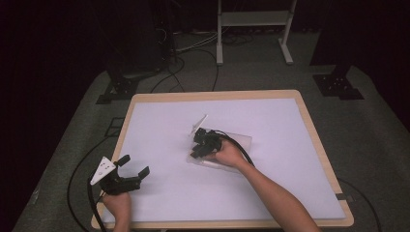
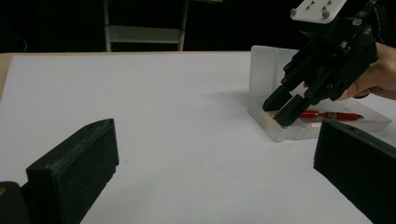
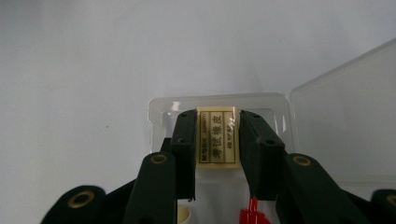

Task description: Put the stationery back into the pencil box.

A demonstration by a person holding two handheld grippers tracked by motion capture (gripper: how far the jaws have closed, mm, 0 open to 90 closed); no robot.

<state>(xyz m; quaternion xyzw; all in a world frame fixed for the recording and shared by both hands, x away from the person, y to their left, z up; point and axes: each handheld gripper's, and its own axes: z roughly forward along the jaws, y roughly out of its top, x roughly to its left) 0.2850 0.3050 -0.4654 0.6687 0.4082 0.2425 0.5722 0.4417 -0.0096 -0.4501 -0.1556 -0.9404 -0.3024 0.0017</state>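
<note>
Right claw (image 3: pixel 217 117) closed partway on a cream eraser (image 3: pixel 218 140), one pad pressed on each long side, printed label facing up.

Largest first, then: white-topped table (image 1: pixel 159 111), wide and mostly bare. Near its middle, a clear plastic box (image 1: pixel 241 140), with the lid (image 3: pixel 345 107) standing open to one side. Down at the near left corner of the table, well apart from the box, left claw (image 1: pixel 134 164), wide open and holding nothing. Inside the box, at the end nearest to the left claw, the eraser, held between the pads of the right claw. Touching the box floor or already lifted a little: impossible to tell. Just beside it in the same box, a red pen (image 2: pixel 334 115), lying flat along the length.

Possible troubles from here, as a judgement only:
- **Slipping.** Grip only on the smooth sides of the eraser, so with a quick pull upward may slip out and fall back into the box or onto the pen.
- **Catching the box.** Black jaws very close to the end wall of the box. With a small tilt may catch the rim and drag or tip this light box, with no hold on it from the left claw.
- **Knocking the lid.** May also knock the open lid with the wrist and swing it down on the right claw.

Better to lift straight and slowly.
</note>
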